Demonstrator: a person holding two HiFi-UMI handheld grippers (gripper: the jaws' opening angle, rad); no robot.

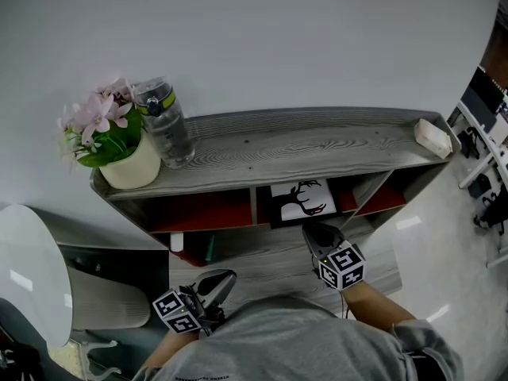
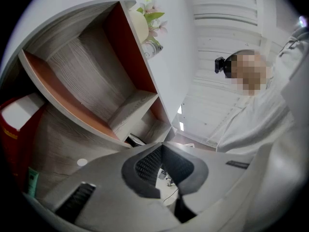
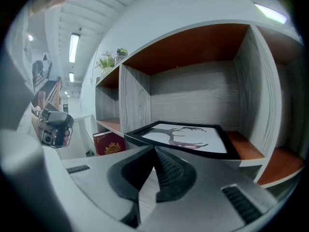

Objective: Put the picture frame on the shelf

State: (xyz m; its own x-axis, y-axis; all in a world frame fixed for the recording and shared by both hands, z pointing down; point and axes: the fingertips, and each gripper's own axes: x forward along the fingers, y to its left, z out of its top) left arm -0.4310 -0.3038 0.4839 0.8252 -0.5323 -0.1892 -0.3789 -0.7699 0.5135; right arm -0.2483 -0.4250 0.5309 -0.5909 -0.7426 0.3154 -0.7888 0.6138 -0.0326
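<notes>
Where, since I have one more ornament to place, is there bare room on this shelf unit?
The top board is bare between the water bottle and the pale block at its right end. The left compartment looks empty. Crowded: the flower pot takes the top's left end, and the picture frame fills the next compartment.

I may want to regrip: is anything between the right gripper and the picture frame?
Nothing visible: the right gripper, jaws shut, points straight at the picture frame lying in the middle compartment of the shelf.
</notes>
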